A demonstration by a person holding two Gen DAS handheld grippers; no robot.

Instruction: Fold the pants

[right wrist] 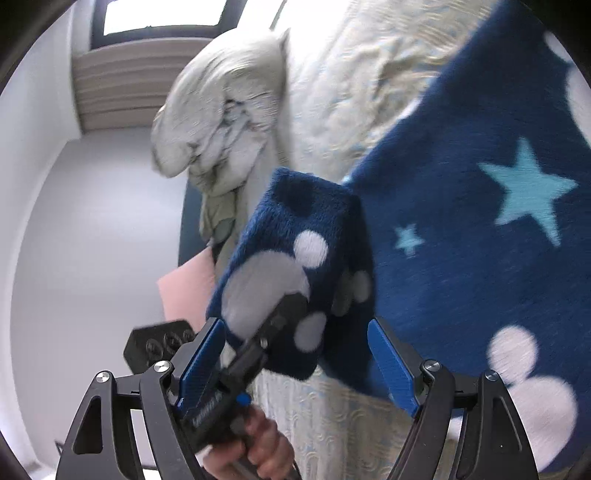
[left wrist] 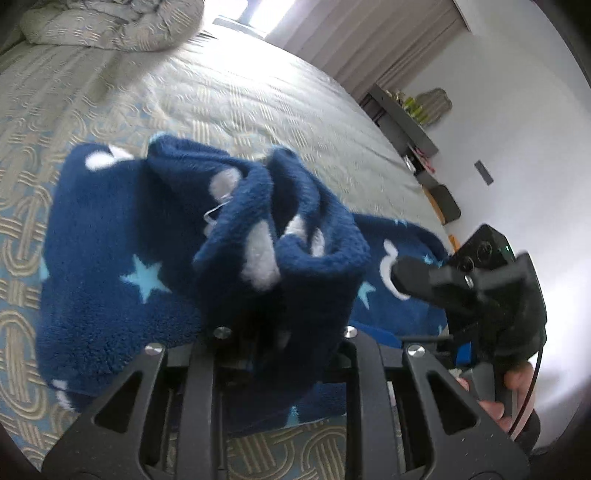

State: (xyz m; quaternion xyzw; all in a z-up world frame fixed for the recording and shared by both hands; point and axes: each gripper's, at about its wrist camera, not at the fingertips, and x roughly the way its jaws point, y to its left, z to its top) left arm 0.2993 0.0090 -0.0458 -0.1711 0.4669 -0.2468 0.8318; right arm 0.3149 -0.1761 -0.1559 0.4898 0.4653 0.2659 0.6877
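Mostly spread flat on the bed (left wrist: 258,96): navy fleece pants (left wrist: 110,236), printed with pale blue stars and white mouse-head shapes. Bunched up from that flat part, a cuffed end, lifted off the cover and pinched in the left claw (left wrist: 280,332), fingers buried in the pile and closed on the cloth. Seen from the right wrist, same cuff at centre, the left claw biting it from 7 o'clock, a bare hand (right wrist: 255,439) wrapped round its handle. Flanking that cuff, the right claw (right wrist: 295,362), blue pads (right wrist: 391,365) spread wide, holding nothing. From the left wrist, right claw at 3 o'clock, hovering over the far leg of the pants. Beyond, at 11 o'clock, a crumpled quilt (left wrist: 110,22) heaped near the head of the bed. At 2 o'clock, curtains (left wrist: 369,40) and a dark shelf (left wrist: 402,118) against a white wall.
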